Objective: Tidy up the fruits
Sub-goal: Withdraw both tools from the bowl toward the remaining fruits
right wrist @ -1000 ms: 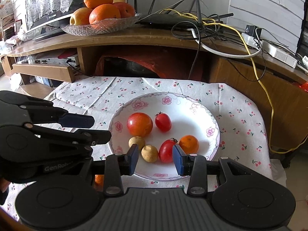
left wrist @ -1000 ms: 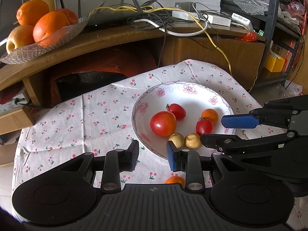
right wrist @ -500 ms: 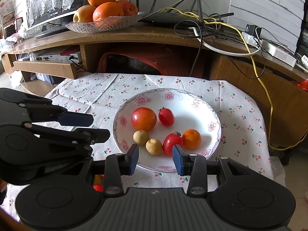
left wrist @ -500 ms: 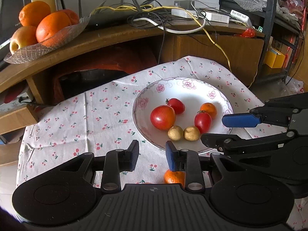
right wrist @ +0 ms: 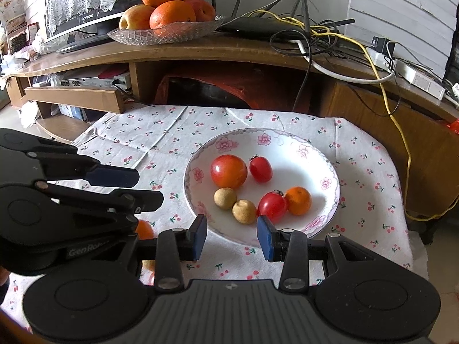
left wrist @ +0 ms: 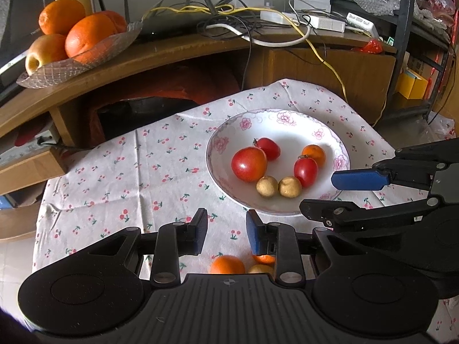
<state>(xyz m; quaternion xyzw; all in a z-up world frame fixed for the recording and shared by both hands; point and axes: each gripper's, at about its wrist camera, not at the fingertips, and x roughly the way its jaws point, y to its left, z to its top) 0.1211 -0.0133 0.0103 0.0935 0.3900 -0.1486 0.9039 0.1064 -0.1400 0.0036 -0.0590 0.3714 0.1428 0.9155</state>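
Left claw [left wrist: 226, 233] spread wide, nothing between its blue pads, hovering over the cherry-print cloth [left wrist: 137, 177] just short of the plate; right claw [right wrist: 231, 236] likewise spread and empty, poised over the plate's near rim

Nearest, half hidden under the left claw's body: a small orange [left wrist: 227, 264], a pale brownish fruit [left wrist: 259, 269] just beside it, and a sliver of another orange one [left wrist: 264, 258] behind the right-hand pad, all lying on the cloth and outside the plate. Seen from the right wrist, an orange fruit [right wrist: 144, 229] peeking out beneath the left claw's arm

Further on, a white plate [right wrist: 327, 183] with pink flowers around its rim, resting on the cloth. Inside it, closest, two dull tan, rough-skinned little balls [right wrist: 243, 211] touching side by side. Beside them a glossy oval cherry tomato [right wrist: 272, 205] with a green stem, pressed against a small mandarin [right wrist: 298, 200]. Behind, a big round red tomato [right wrist: 228, 171] with a bright highlight, touching a second cherry tomato [right wrist: 260, 168]

Farthest, up on the curved wooden shelf [right wrist: 200, 48]: a cut-glass dish [right wrist: 163, 33] piled with large oranges [right wrist: 172, 14] and a yellowish apple [right wrist: 136, 17], next to a tangle of cables [right wrist: 321, 37] and a black router [right wrist: 258, 27]
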